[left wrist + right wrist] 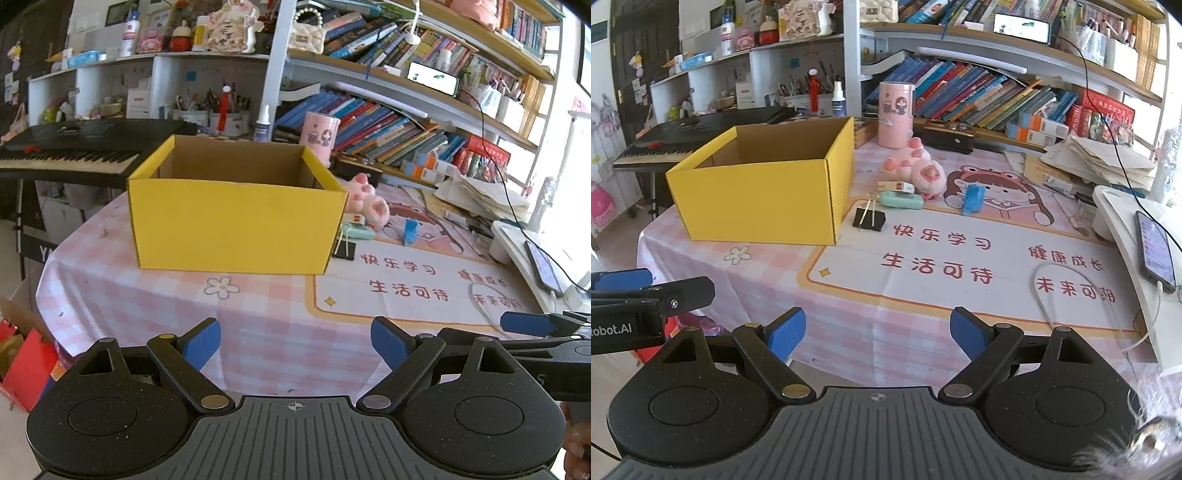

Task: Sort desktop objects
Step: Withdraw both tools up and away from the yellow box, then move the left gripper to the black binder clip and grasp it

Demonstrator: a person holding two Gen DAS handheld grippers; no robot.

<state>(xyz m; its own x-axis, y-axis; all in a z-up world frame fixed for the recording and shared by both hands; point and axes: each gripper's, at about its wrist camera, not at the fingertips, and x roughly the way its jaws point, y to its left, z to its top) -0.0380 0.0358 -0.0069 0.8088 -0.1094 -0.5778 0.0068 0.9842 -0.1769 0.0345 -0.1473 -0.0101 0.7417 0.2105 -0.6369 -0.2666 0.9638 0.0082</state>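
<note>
Both grippers are held low over the near edge of the table [849, 332], short of the objects. The left gripper [295, 341] is spread wide with nothing between the pads; the right gripper [877, 330] is likewise released and empty.

The yellow box [757, 192] stands open on the pink cloth and, as far as its inside is seen, is empty. Just beside its right wall lie a binder clip [868, 218], a green case [900, 200], a small white box [896, 186], a plush toy [918, 168] and a blue clip [973, 199], all apart from both grippers.

Step judged: approach, no item yet picked. The next move calls for the right gripper to be carried forward to the binder clip, the nearest item, and closed across its body; the thin wire handles are likely to slip.
</note>
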